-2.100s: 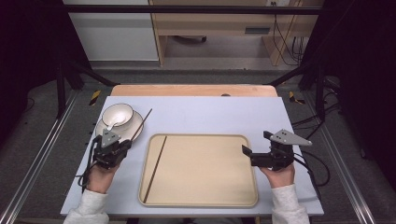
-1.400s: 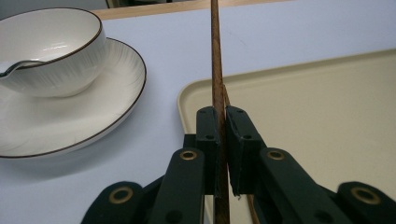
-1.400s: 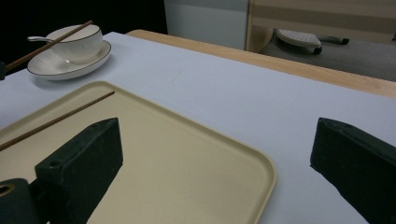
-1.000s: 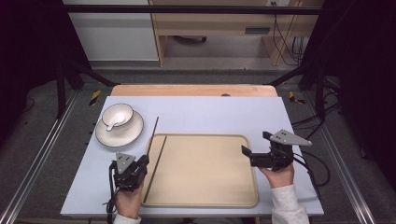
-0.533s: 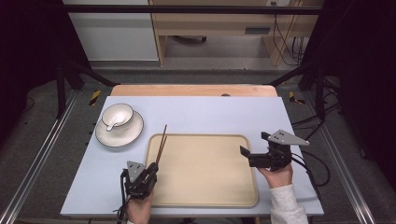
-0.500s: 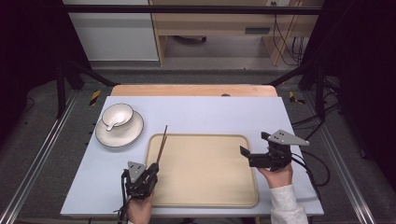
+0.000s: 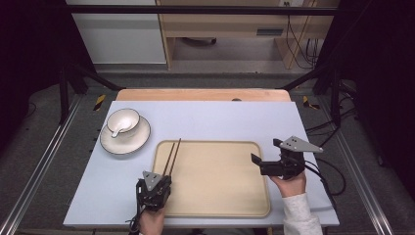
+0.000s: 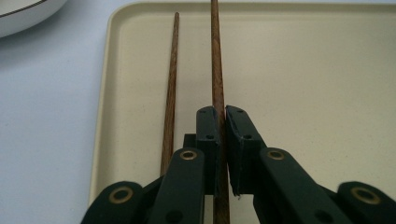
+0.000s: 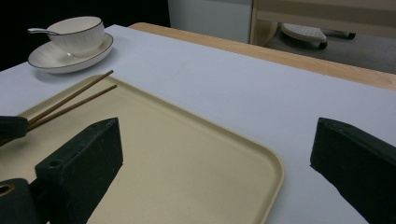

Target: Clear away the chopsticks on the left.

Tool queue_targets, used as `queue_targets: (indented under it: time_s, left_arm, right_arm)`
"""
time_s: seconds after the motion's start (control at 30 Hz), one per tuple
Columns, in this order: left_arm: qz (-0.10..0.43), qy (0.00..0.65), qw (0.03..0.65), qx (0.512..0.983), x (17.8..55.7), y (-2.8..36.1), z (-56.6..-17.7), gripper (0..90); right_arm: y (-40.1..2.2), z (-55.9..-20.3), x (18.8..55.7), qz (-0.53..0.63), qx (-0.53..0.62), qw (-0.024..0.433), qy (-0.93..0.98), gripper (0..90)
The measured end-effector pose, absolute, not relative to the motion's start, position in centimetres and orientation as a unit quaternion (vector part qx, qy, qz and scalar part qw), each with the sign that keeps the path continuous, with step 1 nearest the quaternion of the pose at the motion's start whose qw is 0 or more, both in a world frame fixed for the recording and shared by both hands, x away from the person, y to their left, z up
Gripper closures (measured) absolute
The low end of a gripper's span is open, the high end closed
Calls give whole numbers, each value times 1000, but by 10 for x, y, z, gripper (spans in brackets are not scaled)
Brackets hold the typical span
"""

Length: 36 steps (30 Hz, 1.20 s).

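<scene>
Your left gripper [image 7: 157,182] sits at the near left corner of the beige tray [image 7: 215,200], jaws clamped on one of the two wooden chopsticks [image 7: 172,155]. In the left gripper view the pads [image 8: 211,135] press on the right-hand stick [image 8: 216,70]; its near end runs down between the jaws and is cut off at the bottom edge, and its far tip leaves the top of the frame. The other stick [image 8: 171,88] lies just beside it to the left, outside the jaws, and its near end is hidden under the gripper's linkage, so you cannot tell from there whether it rests free or is pinned. Both sticks lie inside the tray along its left side, pointing away from you; whether the gripped one is lifted off the tray surface is hard to make out.

Your right gripper [image 7: 266,160] is at the tray's right edge, jaws wide apart with nothing between them; in the right gripper view the right jaw hangs over bare worktop [image 9: 261,88], the left over the tray.

On the far left of the worktop a white bowl [image 7: 123,121] stands on a saucer [image 7: 125,139], with a spoon [image 7: 117,131] in it whose bowl end is hidden.
</scene>
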<state>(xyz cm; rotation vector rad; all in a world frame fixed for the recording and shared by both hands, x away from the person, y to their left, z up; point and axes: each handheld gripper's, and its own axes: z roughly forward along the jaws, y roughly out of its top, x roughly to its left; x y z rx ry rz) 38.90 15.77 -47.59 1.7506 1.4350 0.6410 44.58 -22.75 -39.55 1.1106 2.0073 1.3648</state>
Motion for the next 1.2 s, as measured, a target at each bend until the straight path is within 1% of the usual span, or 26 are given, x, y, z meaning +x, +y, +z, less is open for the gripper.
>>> queue_targets:
  time_s: [0.8,0.87,1.0,1.2]
  left_arm:
    - [242,564,350,708,393,152,-480,826]
    - [243,563,352,707,392,153,-479,819]
    - [243,554,368,706,392,156,-473,777]
    - [241,523,423,700,395,167,-453,734]
  right_arm:
    - [-228,-395,446,497,404,236,731,26]
    - [-228,-395,445,499,405,235,729,25]
    - [-229,-394,445,500,406,237,727,25]
    - [-232,-391,443,504,406,239,724,25]
